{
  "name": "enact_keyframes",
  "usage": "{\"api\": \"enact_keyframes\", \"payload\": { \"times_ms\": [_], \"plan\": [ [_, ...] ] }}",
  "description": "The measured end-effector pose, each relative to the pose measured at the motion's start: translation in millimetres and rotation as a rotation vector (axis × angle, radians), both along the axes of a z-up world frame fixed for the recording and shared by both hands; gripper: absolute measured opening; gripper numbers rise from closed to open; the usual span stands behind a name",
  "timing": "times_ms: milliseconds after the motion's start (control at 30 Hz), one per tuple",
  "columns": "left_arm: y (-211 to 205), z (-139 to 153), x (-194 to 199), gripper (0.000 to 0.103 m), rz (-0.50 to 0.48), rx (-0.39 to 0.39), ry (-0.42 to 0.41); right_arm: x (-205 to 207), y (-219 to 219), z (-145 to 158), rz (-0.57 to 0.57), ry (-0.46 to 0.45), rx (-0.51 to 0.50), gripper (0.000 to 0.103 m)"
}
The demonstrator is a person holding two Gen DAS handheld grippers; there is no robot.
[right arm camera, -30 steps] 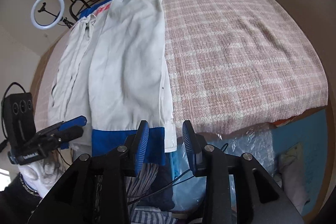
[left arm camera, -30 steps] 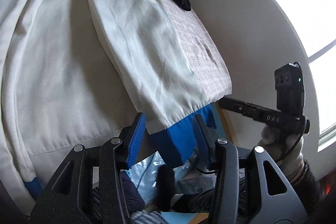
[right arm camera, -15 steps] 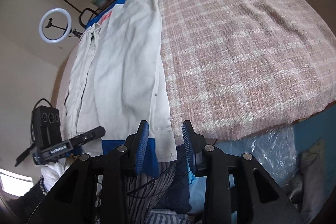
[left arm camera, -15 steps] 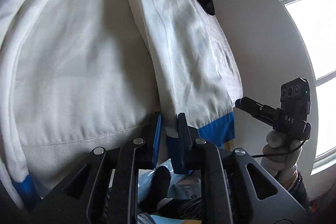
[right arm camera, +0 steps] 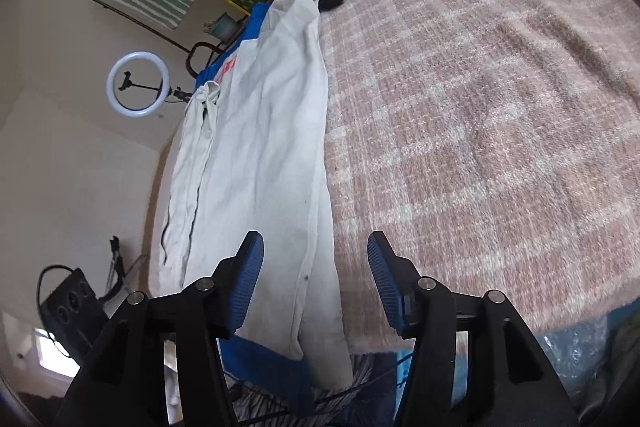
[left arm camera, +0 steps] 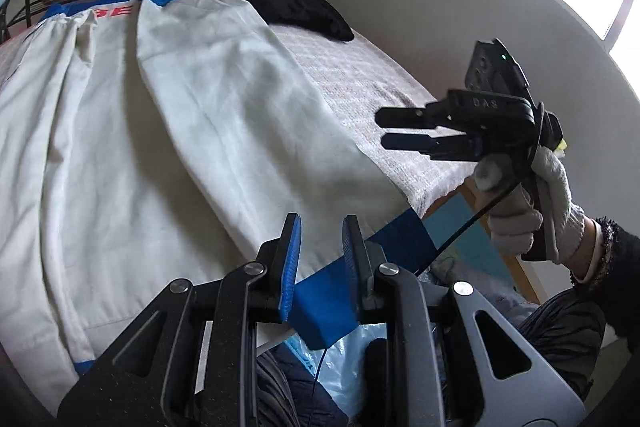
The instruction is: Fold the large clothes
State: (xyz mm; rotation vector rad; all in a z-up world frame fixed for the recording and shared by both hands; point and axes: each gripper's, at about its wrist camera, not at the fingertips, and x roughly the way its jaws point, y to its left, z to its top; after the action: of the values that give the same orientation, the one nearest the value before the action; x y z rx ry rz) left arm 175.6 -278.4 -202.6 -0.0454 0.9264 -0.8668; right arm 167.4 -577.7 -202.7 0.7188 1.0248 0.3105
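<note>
Holding, left wrist view: left gripper [left arm camera: 320, 259] has its jaws closed on the blue cuff [left arm camera: 332, 291] of the white jacket [left arm camera: 160, 131], lifting the sleeve for folding over the body.
Waiting, right wrist view: right gripper [right arm camera: 316, 281] is wide open and empty above the jacket edge on the bed [right arm camera: 500, 127].
Change: half a second ago the right jaws were narrower; the left has lifted the cuff.
</note>
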Motion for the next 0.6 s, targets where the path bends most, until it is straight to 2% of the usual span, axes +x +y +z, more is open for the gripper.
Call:
{"api": "enact_keyframes", "payload": {
  "times_ms": [100, 167, 267, 367, 400, 433, 467, 533, 600],
  "plan": [
    [-25.9, -3.3, -5.3, 0.019, -0.039, 0.031, -0.054, 9.6, 0.9, -10.6, 0.025, 0.013, 0.020, 0.054],
    [-30.4, -8.5, -3.9, 0.019, -0.044, 0.046, -0.052, 9.3, 2.6, -21.1, 0.050, 0.034, 0.056, 0.054],
    [-29.0, -27.8, 6.4, 0.019, -0.039, 0.057, 0.009, 1.6, 6.7, -28.6, 0.076, 0.031, 0.092, 0.054],
    [-25.3, -45.9, 12.7, 0.019, -0.017, 0.042, 0.070, 3.0, 3.5, -34.1, 0.045, 0.039, 0.171, 0.052],
    [-23.3, -47.4, 12.2, 0.019, -0.004, 0.027, 0.072, 4.9, 6.1, -36.9, 0.037, 0.054, 0.193, 0.042],
    [-22.1, -47.3, 10.7, 0.019, 0.003, 0.021, 0.071, 7.7, 8.9, -40.2, 0.036, 0.081, 0.206, 0.012],
    [-20.9, -46.7, 9.9, 0.019, 0.010, 0.018, 0.071, 8.8, 15.8, -42.3, 0.029, 0.117, 0.202, 0.005],
    [-11.4, -40.1, 5.4, 0.019, 0.039, -0.003, 0.088, 10.1, 29.6, -34.9, 0.027, 0.124, 0.128, 0.005],
    [5.0, -29.7, 3.1, 0.019, 0.090, -0.057, 0.074, 9.9, 41.5, -16.7, 0.046, 0.088, 0.034, 0.004]
  ]
}}
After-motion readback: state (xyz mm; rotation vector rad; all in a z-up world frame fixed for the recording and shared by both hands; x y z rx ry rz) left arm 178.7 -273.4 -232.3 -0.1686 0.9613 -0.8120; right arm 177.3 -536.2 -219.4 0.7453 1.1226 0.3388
